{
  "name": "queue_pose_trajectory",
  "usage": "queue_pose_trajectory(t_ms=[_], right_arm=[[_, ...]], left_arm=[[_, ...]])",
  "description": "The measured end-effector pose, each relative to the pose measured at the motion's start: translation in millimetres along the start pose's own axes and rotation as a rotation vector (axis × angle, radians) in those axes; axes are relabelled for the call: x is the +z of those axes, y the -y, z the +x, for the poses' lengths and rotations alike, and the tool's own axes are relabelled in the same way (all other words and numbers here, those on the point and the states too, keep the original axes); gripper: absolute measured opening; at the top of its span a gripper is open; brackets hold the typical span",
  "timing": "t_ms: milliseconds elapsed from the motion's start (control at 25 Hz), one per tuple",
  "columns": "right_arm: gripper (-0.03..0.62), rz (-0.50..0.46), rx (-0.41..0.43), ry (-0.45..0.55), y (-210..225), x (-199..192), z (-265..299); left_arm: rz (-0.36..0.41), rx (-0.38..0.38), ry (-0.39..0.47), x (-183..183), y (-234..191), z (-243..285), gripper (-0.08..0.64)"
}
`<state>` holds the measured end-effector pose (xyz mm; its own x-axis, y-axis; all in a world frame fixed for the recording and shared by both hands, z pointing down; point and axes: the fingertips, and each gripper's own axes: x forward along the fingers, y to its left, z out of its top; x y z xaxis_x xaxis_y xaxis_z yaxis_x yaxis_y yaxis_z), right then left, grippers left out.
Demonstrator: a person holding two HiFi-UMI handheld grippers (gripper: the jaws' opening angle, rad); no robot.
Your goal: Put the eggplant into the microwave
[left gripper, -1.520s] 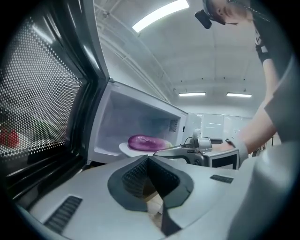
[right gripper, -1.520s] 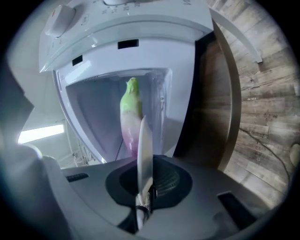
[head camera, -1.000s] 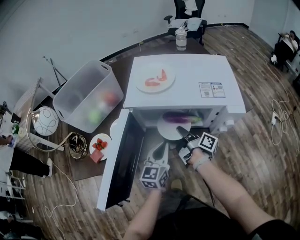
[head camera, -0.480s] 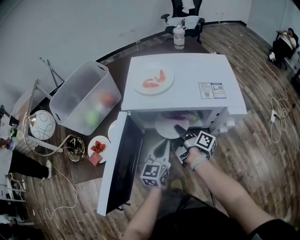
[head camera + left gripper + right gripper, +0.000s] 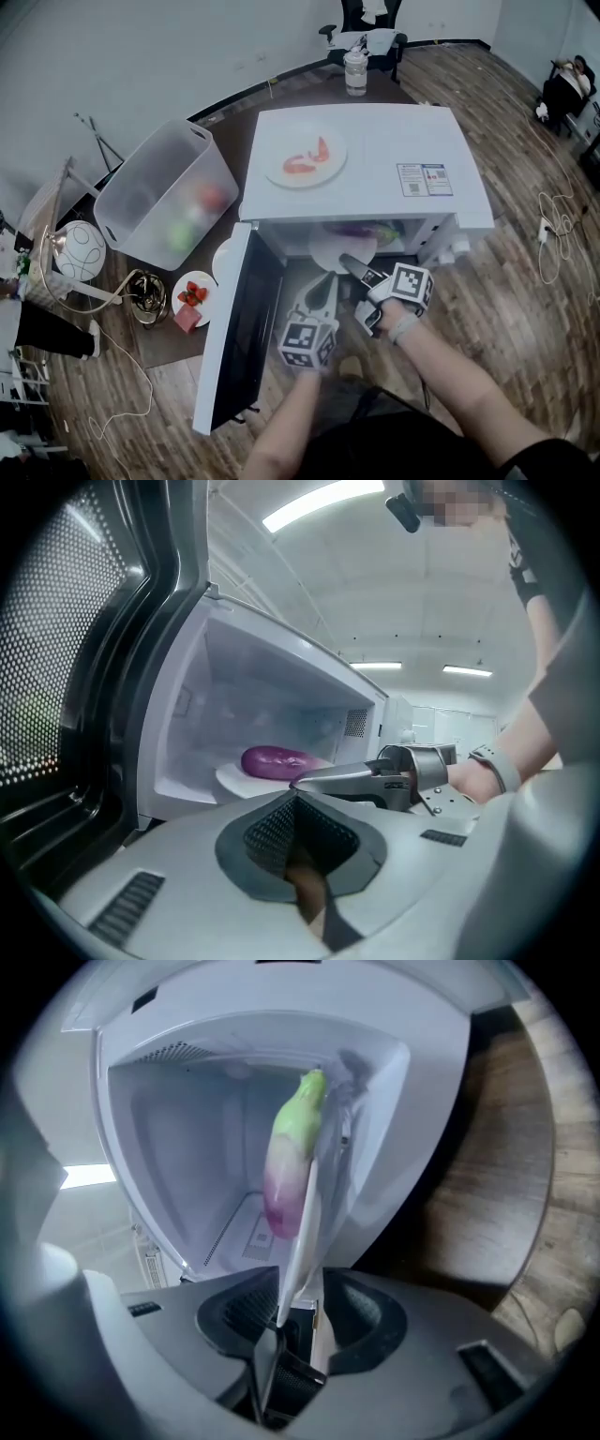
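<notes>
To the left of your left claw (image 5: 323,283) stands the microwave's open door (image 5: 239,328), swung wide and out of your way. That claw is clenched with nothing in it, its tips just short of the oven mouth. Ahead of it and slightly left, inside the microwave (image 5: 375,159), the eggplant (image 5: 277,761) lies on a white plate (image 5: 232,778). Your right claw (image 5: 349,264), just beside the left one, has just been spreading its jaws. They now stand released with the plate's near rim between them, and I judge the pads are not pressing on it. Beyond its tips the eggplant lies along the plate, purple end nearer, green cap at the far end. Going by its glossy skin and rounded body, expect it to be firm, fairly light and slippery, and apt to roll if the plate is jolted. If it needs shifting, pinch it across the thick purple middle, not the tapering cap, or push the stiff plate by its rim
</notes>
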<state>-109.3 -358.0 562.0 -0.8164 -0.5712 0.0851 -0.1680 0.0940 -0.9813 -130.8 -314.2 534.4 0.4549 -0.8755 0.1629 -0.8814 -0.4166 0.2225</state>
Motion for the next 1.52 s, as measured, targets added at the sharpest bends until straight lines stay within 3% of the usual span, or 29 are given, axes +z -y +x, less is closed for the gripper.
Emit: queue_pose_trajectory(t_ms=[240, 440, 480, 560, 600, 680, 760, 920, 1080, 1280, 1520], right_arm=[[0.152, -0.060, 0.010, -0.066, -6, -12, -14], [0.152, -0.195, 0.062, -0.143, -17, -23, -25], [0.152, -0.206, 0.052, -0.158, -17, -26, -27], [0.152, -0.241, -0.050, -0.181, -4, -28, -37], [0.123, -0.267, -0.088, -0.187, 0, -29, -40], [0.036, -0.354, -0.104, -0.194, -3, -29, -41], [0.002, -0.479, -0.127, -0.210, -3, -28, -41], [0.002, -0.762, -0.226, -0.258, 1, -26, -42], [0.000, -0.921, -0.277, -0.308, -3, -26, -40], [0.000, -0.976, -0.284, -0.325, -5, -24, -36], [0.000, -0.960, -0.285, -0.333, -5, -18, -26]], left_arm=[[-0.002, 0.000, 0.002, 0, -1, 2, 0.000], [-0.012, 0.005, 0.005, 0, -3, 2, 0.000], [-0.013, 0.007, 0.006, 0, -3, 1, 0.000], [-0.016, 0.011, 0.006, 1, -4, 1, 0.000], [-0.016, 0.013, 0.007, 1, -4, 0, 0.000], [-0.016, 0.015, 0.009, 2, -5, 0, 0.000], [-0.018, 0.015, 0.009, 1, -4, 0, 0.000], [-0.021, 0.012, 0.000, -3, -1, 1, 0.000], [-0.025, 0.009, -0.004, -5, 1, 2, 0.000], [-0.026, 0.007, -0.003, -4, 1, 4, 0.000], [-0.027, 0.006, -0.007, -6, 0, 8, 0.000]])
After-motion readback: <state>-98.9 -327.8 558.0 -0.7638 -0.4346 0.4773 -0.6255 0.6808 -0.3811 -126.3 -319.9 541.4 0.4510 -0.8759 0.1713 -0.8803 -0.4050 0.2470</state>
